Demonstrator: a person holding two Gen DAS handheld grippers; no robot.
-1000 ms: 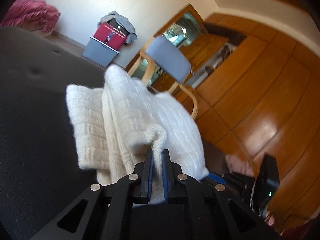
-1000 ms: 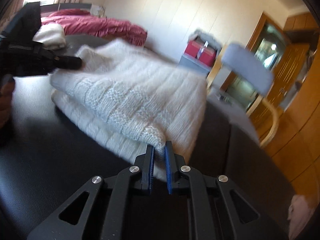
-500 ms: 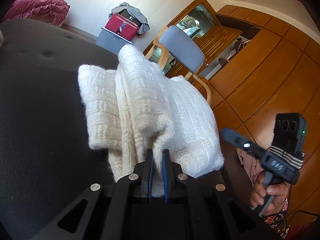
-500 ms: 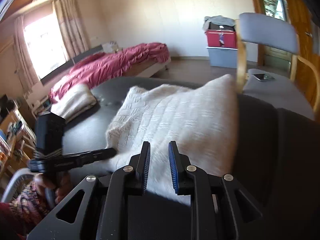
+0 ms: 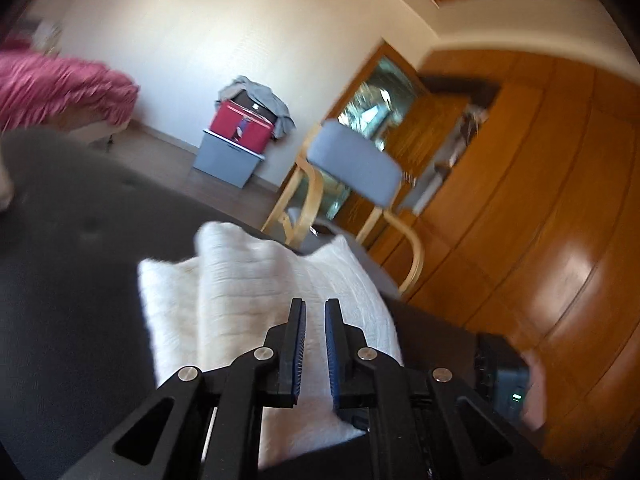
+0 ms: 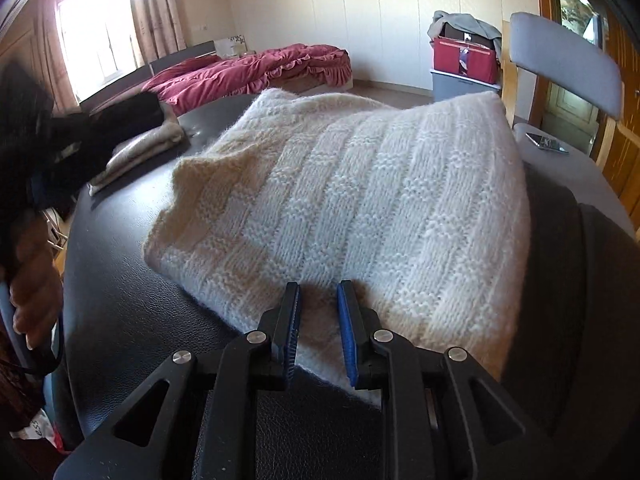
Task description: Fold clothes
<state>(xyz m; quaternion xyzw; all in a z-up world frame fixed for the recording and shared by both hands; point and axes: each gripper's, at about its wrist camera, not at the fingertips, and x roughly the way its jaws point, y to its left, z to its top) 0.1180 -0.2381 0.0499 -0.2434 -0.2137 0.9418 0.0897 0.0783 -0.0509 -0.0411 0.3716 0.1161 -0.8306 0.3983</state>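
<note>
hovering over the near edge of the folded white knit sweater, the right gripper stands parted and empty after widening. left gripper likewise parted, holding nothing. sweater lies on the black cushion; farther, grey chair.

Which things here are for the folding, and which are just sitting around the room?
For the folding:
- white knitted sweater, folded on the black padded surface
- right tongs and left tongs, both open above it
- folded beige garment set aside

Just sitting around:
- grey chair
- phone on its seat
- red box
- pink bedcover
</note>
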